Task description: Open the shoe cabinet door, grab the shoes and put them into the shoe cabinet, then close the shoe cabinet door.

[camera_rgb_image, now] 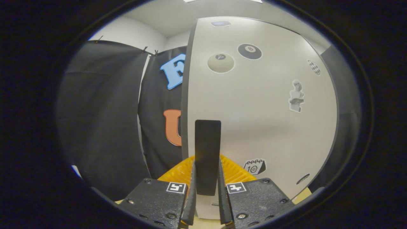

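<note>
In the gripper view, the gripper (206,178) is clenched on the handle (207,149), a dark upright bar that stands out from the white door (260,127) of the shoe cabinet. The two fingers (192,190) rise close together, one on each side of the bar, and both press against its lower part; the bar's foot reaches down between them and its top stands clear above their tips. The handle sits near the door's left edge (186,95), which runs as a dark upright line just left of the fingers. The door spreads ahead of the fingers and off to their right, close to the camera. It carries stickers: a pale ball (221,62) and a black ball (250,51) high above the handle, a small bust (296,96) well to the right, a checkered patch (314,67) above that, and a calendar sticker (254,166) low down, just right of the right finger. Left of the door edge hangs the booth's black cloth (101,121), with a white wall (133,31) and ceiling above it.
</note>
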{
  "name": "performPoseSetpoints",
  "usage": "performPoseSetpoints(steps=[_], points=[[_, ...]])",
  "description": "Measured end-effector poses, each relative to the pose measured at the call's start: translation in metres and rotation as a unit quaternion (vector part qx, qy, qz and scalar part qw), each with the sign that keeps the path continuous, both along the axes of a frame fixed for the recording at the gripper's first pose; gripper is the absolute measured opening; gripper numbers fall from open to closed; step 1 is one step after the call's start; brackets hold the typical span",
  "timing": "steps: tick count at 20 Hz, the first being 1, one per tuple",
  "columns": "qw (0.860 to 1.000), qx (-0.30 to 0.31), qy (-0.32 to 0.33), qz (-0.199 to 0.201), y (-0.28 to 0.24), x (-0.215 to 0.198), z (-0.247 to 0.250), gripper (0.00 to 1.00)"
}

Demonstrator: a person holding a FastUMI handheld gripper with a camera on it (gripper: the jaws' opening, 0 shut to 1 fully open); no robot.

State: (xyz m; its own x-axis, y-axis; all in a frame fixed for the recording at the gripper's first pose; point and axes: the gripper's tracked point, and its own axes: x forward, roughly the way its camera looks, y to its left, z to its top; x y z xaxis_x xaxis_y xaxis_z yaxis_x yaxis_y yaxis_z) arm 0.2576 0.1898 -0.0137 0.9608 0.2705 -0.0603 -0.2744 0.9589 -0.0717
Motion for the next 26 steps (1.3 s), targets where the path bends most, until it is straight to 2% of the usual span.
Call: performPoseSetpoints(steps=[9,17,23,26], points=[[0.997,0.013,0.028,0.064,-0.011,-0.056,0.005,0.31],[0.992,0.022,0.042,0.120,-0.055,-0.109,0.008,0.27],[0.990,0.026,0.048,0.131,-0.098,-0.138,0.011,0.26],[0.992,0.026,0.044,0.115,-0.129,-0.158,0.013,0.26]])
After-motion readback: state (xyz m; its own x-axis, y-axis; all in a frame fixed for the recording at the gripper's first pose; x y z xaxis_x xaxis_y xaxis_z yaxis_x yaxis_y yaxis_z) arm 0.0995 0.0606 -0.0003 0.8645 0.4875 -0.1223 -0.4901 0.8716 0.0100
